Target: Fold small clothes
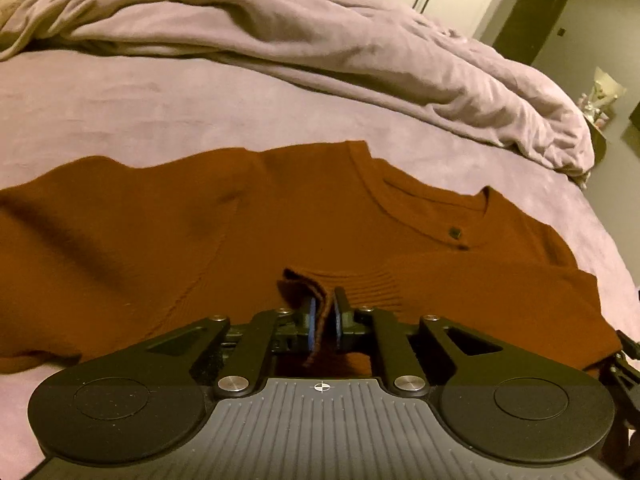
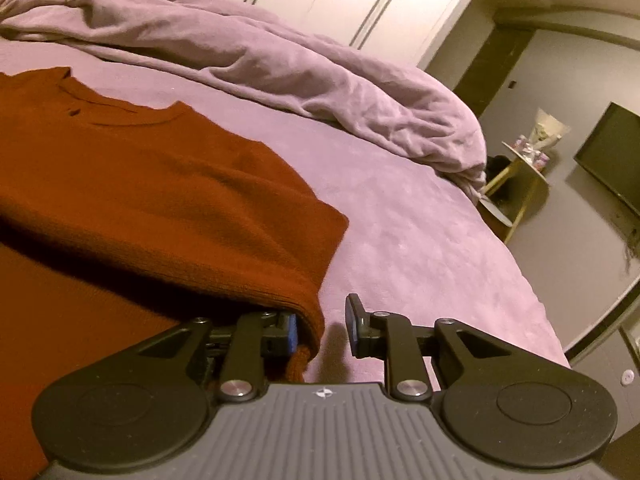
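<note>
Pinching the rust sweater's (image 1: 280,216) cuff, left tongs (image 1: 325,312) clench; right tongs (image 2: 322,326) gape beside rumpled duvet (image 2: 280,64).

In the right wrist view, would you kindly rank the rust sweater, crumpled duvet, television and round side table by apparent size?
1. Crumpled duvet and rust sweater: alike, and the sweater lies nearer, so unranked.
2. Television.
3. Round side table.

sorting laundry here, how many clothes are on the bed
1: a rust-brown sweater spread on the purple bed in front of the rumpled duvet; others may lie out of view.
</note>
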`<state>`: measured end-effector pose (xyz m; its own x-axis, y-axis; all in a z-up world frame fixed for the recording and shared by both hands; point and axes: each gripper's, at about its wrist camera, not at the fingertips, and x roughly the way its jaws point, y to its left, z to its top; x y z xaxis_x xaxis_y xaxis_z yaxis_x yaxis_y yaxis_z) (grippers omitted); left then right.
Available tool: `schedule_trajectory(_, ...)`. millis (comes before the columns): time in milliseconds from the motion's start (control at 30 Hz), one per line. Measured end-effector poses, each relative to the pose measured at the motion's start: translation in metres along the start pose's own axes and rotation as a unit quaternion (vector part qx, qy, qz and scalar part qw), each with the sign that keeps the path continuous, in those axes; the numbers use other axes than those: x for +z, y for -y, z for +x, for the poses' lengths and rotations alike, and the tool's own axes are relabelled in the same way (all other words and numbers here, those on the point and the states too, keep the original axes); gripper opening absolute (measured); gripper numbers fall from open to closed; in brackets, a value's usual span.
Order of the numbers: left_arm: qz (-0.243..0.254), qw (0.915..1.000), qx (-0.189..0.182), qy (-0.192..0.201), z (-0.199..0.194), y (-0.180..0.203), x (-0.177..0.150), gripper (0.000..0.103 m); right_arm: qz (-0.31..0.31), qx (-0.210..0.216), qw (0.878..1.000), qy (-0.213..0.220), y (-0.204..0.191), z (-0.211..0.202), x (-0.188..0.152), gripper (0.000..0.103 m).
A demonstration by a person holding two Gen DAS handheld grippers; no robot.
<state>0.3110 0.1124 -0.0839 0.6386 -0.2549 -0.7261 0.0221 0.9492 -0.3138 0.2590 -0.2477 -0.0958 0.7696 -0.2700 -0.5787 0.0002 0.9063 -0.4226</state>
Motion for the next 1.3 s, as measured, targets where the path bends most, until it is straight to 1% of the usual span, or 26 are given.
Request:
schedule_trajectory(100,-0.013,0.9999,-0.009,-0.002,-0.004,-0.007,0.001,0.013,0.011,0.029,1.0,0.004,0.01,-0.02,-0.003,0.04)
schedule_trajectory(133,-0.015,0.9998,-0.011,-0.001,-0.004,-0.009,0.001,0.013,0.017,0.041,0.999,0.006,0.013,-0.027,-0.004,0.041)
schedule_trajectory(200,-0.017,0.9998,-0.009,0.0,-0.004,-0.009,0.002,0.01,0.026,0.058,0.998,0.013,0.017,-0.04,-0.002,0.041)
schedule_trajectory(300,-0.011,0.9999,-0.008,0.008,-0.005,-0.003,0.004,0.007,0.037,0.081,0.995,0.044,0.017,-0.058,0.007,0.041)
schedule_trajectory(400,0.0,0.9999,0.0,0.012,-0.005,0.004,0.007,0.006,0.029,0.104,0.993,0.056,0.005,-0.057,0.021,0.041)
schedule_trajectory(433,0.006,0.9999,0.003,0.015,-0.006,0.006,0.008,0.006,0.025,0.11,0.992,0.052,-0.001,-0.052,0.025,0.04)
schedule_trajectory(500,0.021,0.9993,0.011,0.027,-0.009,0.01,0.01,0.006,0.025,0.131,0.99,0.033,-0.013,-0.039,0.028,0.033)
schedule_trajectory(533,0.029,0.9989,0.015,0.035,-0.011,0.011,0.01,0.006,0.031,0.141,0.989,0.02,-0.017,-0.033,0.027,0.032)
schedule_trajectory(600,0.037,0.9983,0.023,0.039,-0.011,0.013,0.011,0.006,0.039,0.148,0.988,0.001,-0.025,-0.026,0.023,0.032)
schedule_trajectory(667,0.041,0.998,0.035,0.032,-0.006,0.011,0.009,0.006,0.047,0.144,0.988,-0.001,-0.029,-0.025,0.017,0.032)
schedule_trajectory(733,0.036,0.9984,0.045,0.004,0.002,0.006,0.006,0.009,0.047,0.141,0.989,-0.002,-0.031,-0.025,0.016,0.033)
schedule_trajectory(767,0.027,0.9988,0.04,-0.009,0.004,0.002,0.004,0.016,0.043,0.14,0.989,-0.003,-0.031,-0.026,0.016,0.033)
schedule_trajectory(833,0.007,0.9997,0.025,-0.005,-0.007,-0.009,0.0,0.038,0.035,0.138,0.99,-0.009,-0.032,-0.028,0.018,0.035)
schedule_trajectory(867,-0.004,0.9999,0.013,-0.002,-0.014,-0.015,-0.001,0.056,0.033,0.138,0.99,-0.011,-0.031,-0.029,0.019,0.04)
schedule_trajectory(900,-0.017,0.9998,0.007,0.004,-0.025,-0.023,-0.003,0.062,0.031,0.136,0.99,-0.012,-0.029,-0.03,0.019,0.05)
schedule_trajectory(933,-0.034,0.9993,0.007,0.014,-0.037,-0.033,-0.004,0.063,0.031,0.134,0.99,-0.015,-0.029,-0.031,0.018,0.056)
schedule_trajectory(967,-0.049,0.9985,0.009,0.021,-0.049,-0.044,-0.005,0.063,0.034,0.134,0.99,-0.019,-0.028,-0.032,0.016,0.066)
schedule_trajectory(1000,-0.069,0.9971,0.014,0.029,-0.063,-0.058,-0.007,0.068,0.038,0.137,0.99,-0.023,-0.026,-0.033,0.015,0.066)
schedule_trajectory(1067,-0.116,0.9907,0.043,0.056,-0.094,-0.095,-0.012,0.075,0.048,0.138,0.989,-0.025,-0.025,-0.039,0.01,0.066)
schedule_trajectory(1133,-0.155,0.9798,0.095,0.082,-0.122,-0.134,-0.017,0.074,0.058,0.144,0.988,-0.019,-0.024,-0.047,0.006,0.066)
schedule_trajectory(1200,-0.2,0.9641,0.147,0.095,-0.144,-0.175,-0.023,0.074,0.07,0.148,0.986,-0.013,-0.024,-0.055,0.003,0.066)
schedule_trajectory(1233,-0.231,0.9537,0.166,0.098,-0.153,-0.196,-0.026,0.073,0.077,0.151,0.985,-0.01,-0.024,-0.059,0.002,0.066)
schedule_trajectory(1267,-0.261,0.9434,0.177,0.103,-0.161,-0.216,-0.03,0.073,0.082,0.152,0.985,-0.008,-0.025,-0.063,0.001,0.066)
schedule_trajectory(1300,-0.285,0.9351,0.18,0.11,-0.167,-0.232,-0.033,0.072,0.086,0.15,0.985,-0.006,-0.026,-0.065,0.001,0.066)
